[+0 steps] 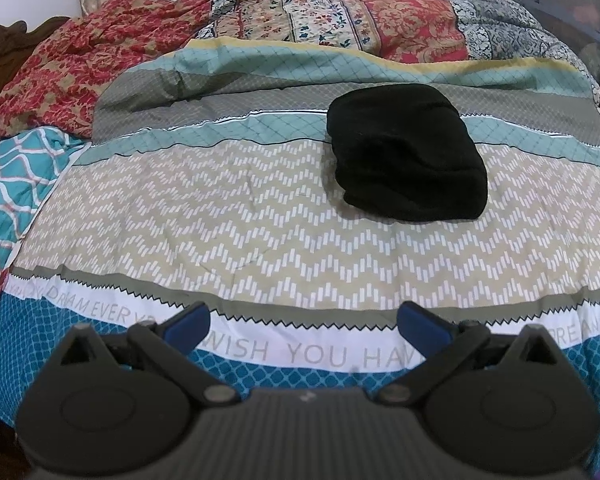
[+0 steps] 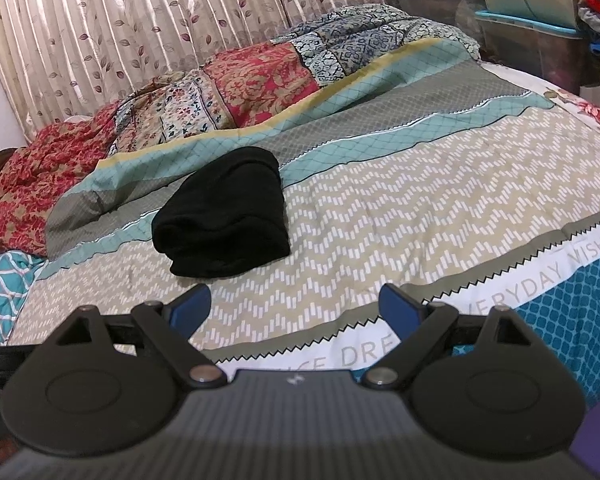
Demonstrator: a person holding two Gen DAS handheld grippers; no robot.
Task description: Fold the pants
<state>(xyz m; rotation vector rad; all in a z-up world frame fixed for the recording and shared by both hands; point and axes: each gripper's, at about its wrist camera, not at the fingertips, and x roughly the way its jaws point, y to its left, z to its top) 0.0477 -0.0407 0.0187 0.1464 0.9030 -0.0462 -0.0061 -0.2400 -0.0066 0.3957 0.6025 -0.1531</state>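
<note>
A bed [image 1: 260, 216] is being covered by a striped, zigzag-patterned quilt [image 2: 400, 216], which is lying spread beneath and ahead of both tongs. Beyond it, a crumpled floral blanket [image 1: 340, 24] is being backed by a leaf-print curtain [image 2: 120, 28]. The pants [image 1: 404, 152], black and folded into a compact bundle, are being left on the quilt, ahead and to the right of the left tongs [image 1: 303, 326] and ahead and to the left of the right tongs [image 2: 296, 307], well apart from both. Both tongs are being held with jaws spread wide, nothing being gripped between the blue pads [image 2: 192, 305].
</note>
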